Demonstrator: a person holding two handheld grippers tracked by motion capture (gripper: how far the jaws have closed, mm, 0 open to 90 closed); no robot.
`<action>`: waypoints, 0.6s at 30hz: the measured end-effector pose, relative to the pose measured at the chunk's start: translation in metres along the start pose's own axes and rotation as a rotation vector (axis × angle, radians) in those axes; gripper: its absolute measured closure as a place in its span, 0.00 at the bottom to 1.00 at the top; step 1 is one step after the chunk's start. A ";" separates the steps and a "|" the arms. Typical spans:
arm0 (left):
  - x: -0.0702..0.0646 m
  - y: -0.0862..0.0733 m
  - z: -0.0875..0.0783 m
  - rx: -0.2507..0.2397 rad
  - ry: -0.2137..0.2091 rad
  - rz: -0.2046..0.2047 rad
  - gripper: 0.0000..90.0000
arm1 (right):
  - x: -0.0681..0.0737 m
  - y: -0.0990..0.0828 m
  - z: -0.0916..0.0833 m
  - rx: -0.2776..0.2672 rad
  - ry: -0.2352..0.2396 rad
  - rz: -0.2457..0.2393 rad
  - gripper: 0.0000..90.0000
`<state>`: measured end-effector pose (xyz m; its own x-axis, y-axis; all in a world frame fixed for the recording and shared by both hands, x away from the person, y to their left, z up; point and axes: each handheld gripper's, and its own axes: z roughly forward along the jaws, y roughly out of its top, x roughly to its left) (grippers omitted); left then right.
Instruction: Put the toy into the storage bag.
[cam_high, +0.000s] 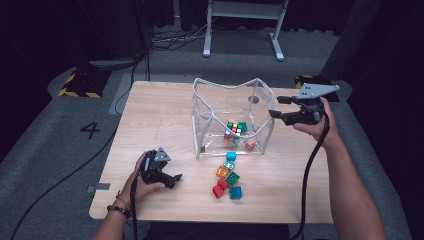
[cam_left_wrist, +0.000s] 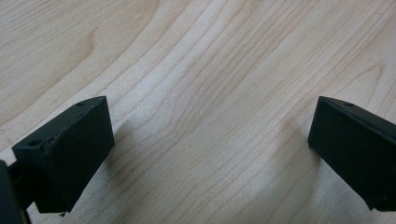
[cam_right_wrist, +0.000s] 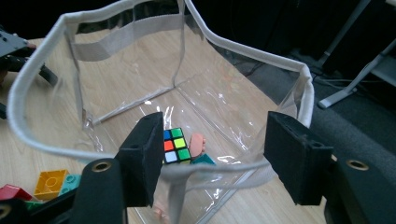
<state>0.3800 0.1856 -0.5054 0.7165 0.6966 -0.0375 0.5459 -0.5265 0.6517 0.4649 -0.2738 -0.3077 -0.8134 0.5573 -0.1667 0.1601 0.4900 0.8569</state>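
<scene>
A clear plastic bag (cam_high: 232, 117) with a white rim stands open on the worktop (cam_high: 160, 130), a puzzle cube (cam_high: 235, 127) lying inside it and loose toy bricks (cam_high: 227, 180) just in front. The right gripper (cam_high: 276, 107) hovers at the bag's right rim, jaws spread and holding nothing. The left gripper (cam_high: 176, 181) rests on the worktop well apart from the bag, spread and empty.

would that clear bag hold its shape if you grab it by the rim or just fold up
The bag would probably sag: its clear walls crease and its rim already waves. It looks light, so a push would likely slide it. The cube inside might steady its base a little.
</scene>
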 end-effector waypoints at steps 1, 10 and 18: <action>0.000 0.000 0.000 0.000 0.000 -0.001 0.00 | 0.002 -0.003 -0.003 -0.007 0.005 0.002 0.43; 0.000 0.000 0.000 -0.001 0.000 0.000 0.00 | 0.047 -0.040 -0.022 -0.049 0.067 -0.046 0.44; 0.000 0.000 0.000 -0.001 0.000 -0.001 0.00 | 0.094 -0.080 -0.011 -0.015 0.195 -0.046 0.43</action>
<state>0.3799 0.1855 -0.5054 0.7160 0.6971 -0.0375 0.5459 -0.5257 0.6524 0.3693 -0.2677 -0.3869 -0.9127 0.3936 -0.1097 0.1130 0.5011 0.8580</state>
